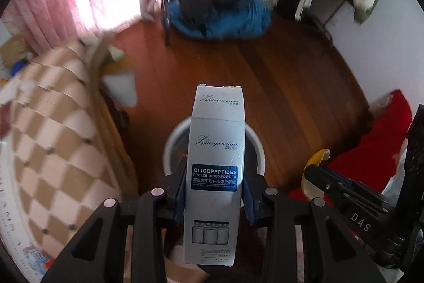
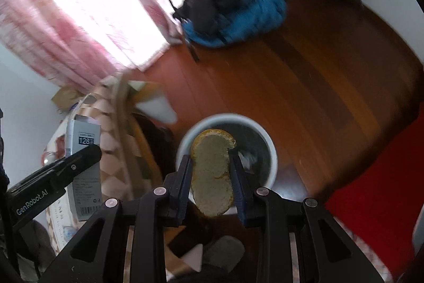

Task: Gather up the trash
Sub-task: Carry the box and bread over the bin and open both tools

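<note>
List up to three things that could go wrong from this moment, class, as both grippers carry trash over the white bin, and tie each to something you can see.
1. The tall carton in the left gripper is nearly as wide as the white bin looks from here; released off-centre, it may catch the rim.
2. The orange peel, pinched edge-on by the right gripper, might slip out early onto the wooden floor.
3. Both grippers are close together and may collide.

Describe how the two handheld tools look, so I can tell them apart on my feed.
Both match: black linkage arms with triangular cutouts, silver round pivot pins, and dark blue pads inside the fingers. The left tool shows white "GenRobot.AI" lettering on its side in the right wrist view. The right tool shows white letters "DAS" in the left wrist view. No cables or sleeves are visible.
</note>
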A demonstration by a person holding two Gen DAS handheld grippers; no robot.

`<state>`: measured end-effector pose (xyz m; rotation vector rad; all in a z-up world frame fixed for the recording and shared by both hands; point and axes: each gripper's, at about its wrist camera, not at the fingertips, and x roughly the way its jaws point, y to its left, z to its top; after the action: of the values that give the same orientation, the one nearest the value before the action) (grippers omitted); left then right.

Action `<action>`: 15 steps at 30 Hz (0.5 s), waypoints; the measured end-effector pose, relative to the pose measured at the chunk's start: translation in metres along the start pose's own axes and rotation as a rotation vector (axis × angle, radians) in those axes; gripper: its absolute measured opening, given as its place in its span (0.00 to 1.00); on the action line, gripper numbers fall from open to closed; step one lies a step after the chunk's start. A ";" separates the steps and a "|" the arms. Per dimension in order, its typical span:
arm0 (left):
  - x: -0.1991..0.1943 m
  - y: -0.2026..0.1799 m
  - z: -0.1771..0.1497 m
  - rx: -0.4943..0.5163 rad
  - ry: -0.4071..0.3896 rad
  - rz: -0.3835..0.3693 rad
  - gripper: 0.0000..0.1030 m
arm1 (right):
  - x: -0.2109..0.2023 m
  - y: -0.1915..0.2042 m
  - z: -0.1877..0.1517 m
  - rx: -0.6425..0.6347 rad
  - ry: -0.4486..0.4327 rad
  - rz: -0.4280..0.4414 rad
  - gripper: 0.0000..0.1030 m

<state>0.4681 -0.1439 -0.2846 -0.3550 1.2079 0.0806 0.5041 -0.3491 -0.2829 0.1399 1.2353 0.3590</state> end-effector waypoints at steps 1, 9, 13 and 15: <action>0.013 -0.001 0.001 -0.002 0.034 -0.018 0.31 | 0.014 -0.011 0.000 0.020 0.022 -0.001 0.30; 0.081 0.000 0.016 -0.044 0.163 -0.025 0.34 | 0.096 -0.052 0.005 0.090 0.145 -0.006 0.30; 0.094 0.006 0.027 -0.061 0.179 -0.005 0.64 | 0.131 -0.059 0.010 0.101 0.192 -0.017 0.30; 0.092 0.008 0.029 -0.068 0.159 0.016 0.87 | 0.140 -0.062 0.013 0.102 0.199 -0.030 0.31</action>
<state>0.5253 -0.1390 -0.3623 -0.4170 1.3679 0.1095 0.5679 -0.3579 -0.4226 0.1764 1.4518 0.2884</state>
